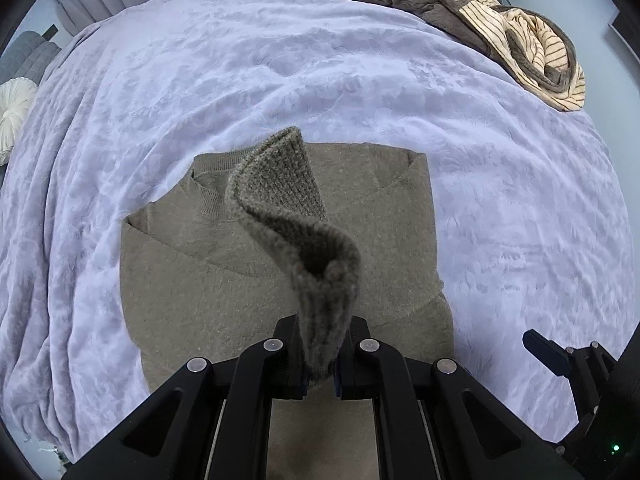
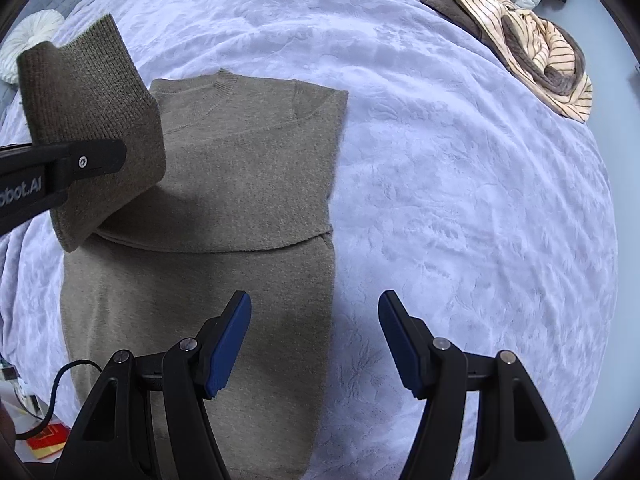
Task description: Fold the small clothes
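The olive knit sweater (image 2: pixel 224 184) lies flat on the bed (image 2: pixel 460 200), neck away from the cameras, both side portions already turned in over the body so it forms a narrow rectangle. One sleeve end (image 1: pixel 296 216) is lifted off the sweater's left half: the left gripper (image 1: pixel 320 380) has its fingers clamped tight on that cuff, and the cloth stands up from them in a soft curl. In the right wrist view the same cuff (image 2: pixel 92 120) hangs above the sweater's left shoulder.

The knit looks thick, soft and fairly light; it droops and curls wherever it is unsupported, so it should drape rather than hold a crease, and its fuzzy surface should grip well between pads. The ribbed cuff and hem are the firmest places to pinch; a hold near a folded edge would likely catch all layers at once.

The right gripper (image 2: pixel 316 344) hovers over the sweater's lower right edge, its blue fingers (image 2: pixel 228 344) wide apart and holding nothing, one above the knit, the other above the bedspread.

Beyond the sweater's far right corner, well apart, lies a heap of brown and striped clothes (image 2: pixel 532 44); a pale round cushion (image 2: pixel 28 40) sits off its far left.
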A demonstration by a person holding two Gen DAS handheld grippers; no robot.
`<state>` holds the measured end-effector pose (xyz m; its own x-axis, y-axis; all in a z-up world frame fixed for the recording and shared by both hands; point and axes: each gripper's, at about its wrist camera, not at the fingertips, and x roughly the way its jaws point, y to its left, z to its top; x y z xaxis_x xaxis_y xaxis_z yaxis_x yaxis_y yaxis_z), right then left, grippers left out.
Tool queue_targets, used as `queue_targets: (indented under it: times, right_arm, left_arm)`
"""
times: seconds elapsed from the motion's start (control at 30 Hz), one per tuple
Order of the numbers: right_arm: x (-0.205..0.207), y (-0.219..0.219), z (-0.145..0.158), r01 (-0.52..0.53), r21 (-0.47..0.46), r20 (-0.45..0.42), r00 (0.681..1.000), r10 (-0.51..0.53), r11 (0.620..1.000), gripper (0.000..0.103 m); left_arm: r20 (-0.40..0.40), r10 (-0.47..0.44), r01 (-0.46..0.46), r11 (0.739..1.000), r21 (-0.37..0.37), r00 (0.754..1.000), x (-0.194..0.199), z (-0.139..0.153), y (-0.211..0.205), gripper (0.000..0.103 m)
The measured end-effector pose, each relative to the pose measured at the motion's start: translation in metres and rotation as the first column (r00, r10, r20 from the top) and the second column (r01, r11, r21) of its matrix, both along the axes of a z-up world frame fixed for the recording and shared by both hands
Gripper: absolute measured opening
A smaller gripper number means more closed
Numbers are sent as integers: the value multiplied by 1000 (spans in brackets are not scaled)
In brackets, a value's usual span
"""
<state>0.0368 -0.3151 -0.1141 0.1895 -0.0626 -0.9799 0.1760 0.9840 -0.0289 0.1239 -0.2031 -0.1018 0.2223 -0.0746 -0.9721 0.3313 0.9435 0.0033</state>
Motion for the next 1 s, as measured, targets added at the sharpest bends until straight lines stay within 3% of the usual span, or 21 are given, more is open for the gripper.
queue_targets:
  times: [0.13, 0.5, 0.7, 0.87, 0.9, 0.93, 0.97, 1.0]
  right_arm:
    - [-3, -8, -5, 18, -5, -13, 1000, -18, 1000, 70]
    - [-14, -27, -26, 52, -34, -78, 995, -54, 998, 69]
    - [-23, -44, -40, 112, -31, -119, 986, -115, 993, 70]
    - [-30, -53, -44, 146, 1, -120, 982, -145, 989, 70]
    - [-30, -54, -44, 151, 14, -118, 982, -148, 988, 70]
    - [-29, -54, -44, 155, 27, -116, 982, -151, 988, 70]
    - [-28, -55, -44, 159, 38, -116, 981, -153, 987, 70]
    - [-27, -55, -44, 161, 46, -115, 981, -155, 986, 70]
  left_arm:
    - [8, 21, -21, 1000, -21, 1000, 6, -11, -4, 9]
    - [-118, -77, 72, 996, -43, 990, -8, -74, -49, 9]
    - [-248, -130, 113, 990, -83, 960, -5, -113, -59, 10]
    - [-371, -141, 78, 981, -179, 918, 1, -128, -45, 12]
    - [-392, -142, 70, 979, -192, 909, 1, -129, -42, 25]
    - [-421, -141, 57, 977, -206, 896, 2, -131, -39, 84]
    - [-415, -133, 46, 976, -214, 900, 2, -128, -36, 101]
    - [-363, -139, 54, 971, -233, 921, 1, -120, -33, 101]
